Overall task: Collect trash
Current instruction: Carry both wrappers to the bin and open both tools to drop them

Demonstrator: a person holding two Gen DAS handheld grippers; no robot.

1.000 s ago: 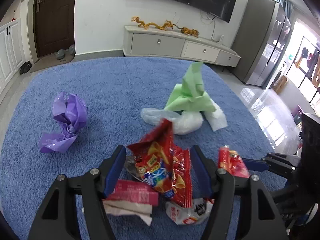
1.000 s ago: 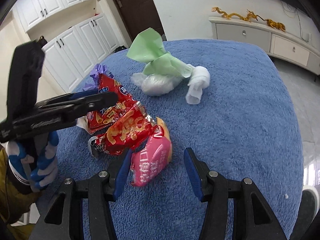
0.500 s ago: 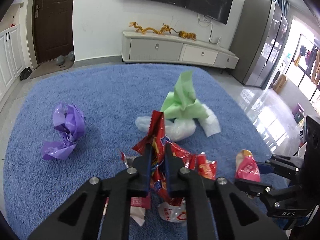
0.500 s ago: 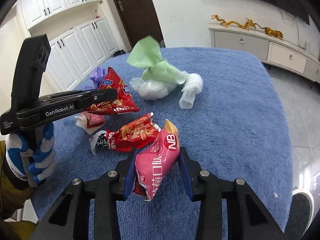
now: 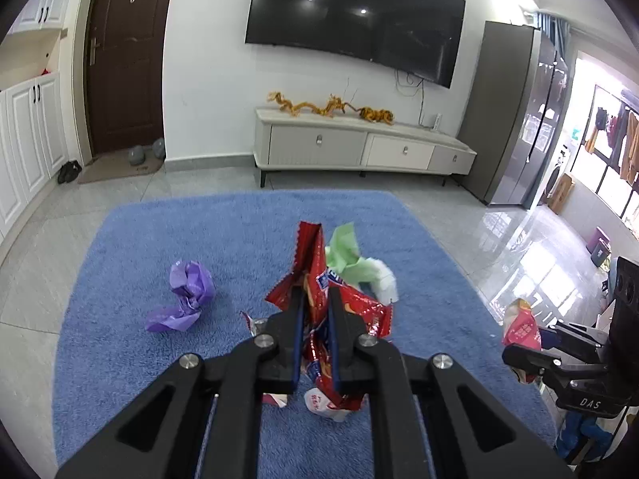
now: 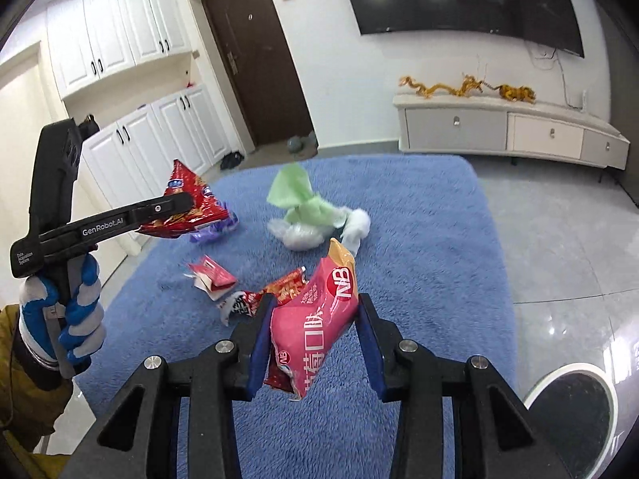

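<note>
My left gripper (image 5: 316, 311) is shut on a red snack bag (image 5: 313, 263) and holds it well above the blue rug (image 5: 239, 231); the bag also shows in the right wrist view (image 6: 187, 203). My right gripper (image 6: 313, 315) is shut on a pink snack bag (image 6: 315, 319), also lifted, and seen at the right of the left wrist view (image 5: 521, 327). On the rug lie another red wrapper (image 6: 279, 287), a small pink packet (image 6: 211, 275), a purple bag (image 5: 185, 295), and a green bag (image 6: 297, 197) with white plastic (image 6: 299, 235).
A white TV cabinet (image 5: 359, 151) stands beyond the rug under a wall TV. A dark door (image 5: 124, 64) and white cupboards (image 6: 131, 40) are at the left. Glossy tile floor surrounds the rug. A round dark object (image 6: 575, 411) sits at the lower right.
Both grippers closed on their bags and rose up off the rug. The trash on the rug now looks smaller and farther below.
</note>
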